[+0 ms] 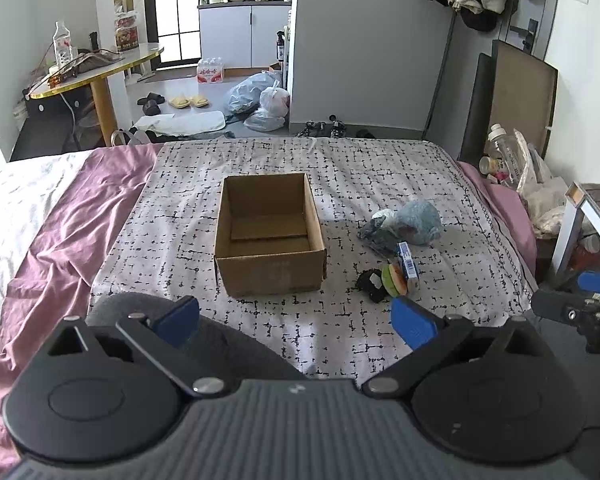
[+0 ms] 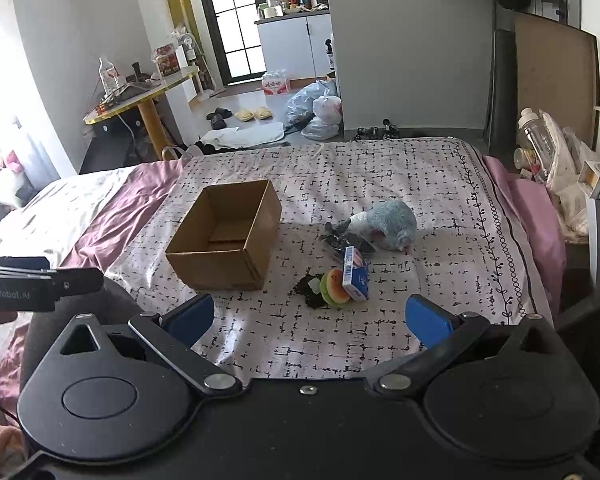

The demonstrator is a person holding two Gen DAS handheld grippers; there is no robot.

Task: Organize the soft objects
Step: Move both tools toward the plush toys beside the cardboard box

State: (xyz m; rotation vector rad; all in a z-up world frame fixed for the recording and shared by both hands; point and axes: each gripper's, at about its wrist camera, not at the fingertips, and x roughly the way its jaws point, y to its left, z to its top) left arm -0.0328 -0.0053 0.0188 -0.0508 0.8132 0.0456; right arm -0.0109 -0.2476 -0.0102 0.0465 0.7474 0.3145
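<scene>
**Grippers poised over the bed, box empty**

Bed (image 1: 340,168) with a black-and-white patterned cover carries an open cardboard box (image 1: 269,236) near its middle, with nothing inside. To the right of the box lies a cluster of items: a blue-grey plush toy (image 1: 418,216) at the far end, a dark crumpled bag (image 1: 376,236) touching it, then a blue carton (image 1: 407,264), a round green-and-orange soft toy (image 1: 396,280) and a black fuzzy item (image 1: 370,284) pressed together nearer the cameras.

Both tools hover low at the near edge, pointing across the bed. The left hand-held gripper (image 1: 296,320) has its blue fingers spread wide and released, facing the box. The right hand-held gripper (image 2: 310,316) is likewise spread and grasping nothing — its gap frames the soft-toy cluster just ahead. Each tool shows at the other camera's edge.
</scene>
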